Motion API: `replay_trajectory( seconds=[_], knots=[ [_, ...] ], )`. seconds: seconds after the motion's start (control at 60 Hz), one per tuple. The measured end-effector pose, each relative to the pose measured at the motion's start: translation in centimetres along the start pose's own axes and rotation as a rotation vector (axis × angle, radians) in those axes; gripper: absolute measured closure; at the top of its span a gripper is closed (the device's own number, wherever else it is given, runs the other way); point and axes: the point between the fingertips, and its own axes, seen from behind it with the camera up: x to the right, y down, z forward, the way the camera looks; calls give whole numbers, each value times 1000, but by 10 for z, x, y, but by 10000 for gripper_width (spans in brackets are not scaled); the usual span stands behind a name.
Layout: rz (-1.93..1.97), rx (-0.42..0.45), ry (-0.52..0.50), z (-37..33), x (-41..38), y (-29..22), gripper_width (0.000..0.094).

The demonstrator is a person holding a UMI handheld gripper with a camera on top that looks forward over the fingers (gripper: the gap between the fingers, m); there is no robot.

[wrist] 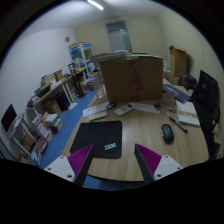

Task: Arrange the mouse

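Fingers (82,155) apart, high above mouse (167,131)

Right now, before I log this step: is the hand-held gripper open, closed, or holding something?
Hand-held gripper: open and empty; mouse lies on the desk beyond its fingers.

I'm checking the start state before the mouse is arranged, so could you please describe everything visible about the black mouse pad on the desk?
The black mouse pad is a flat, dark, roughly rectangular mat, soft-looking, with small white lettering near its front edge. It lies flat on the wooden desk, just ahead of the gripper, whose fingers are open and hang above the desk without touching it. Nothing rests on the pad. The dark mouse sits apart from it on the bare desk.
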Motion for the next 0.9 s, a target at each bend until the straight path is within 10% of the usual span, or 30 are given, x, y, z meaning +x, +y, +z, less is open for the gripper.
replay_trajectory(
  seconds=[0.533, 0.9],
  knots=[
    [8, 61, 276, 48, 137, 12, 115],
    [14, 18, 274, 162, 268, 15, 120]
  ],
)
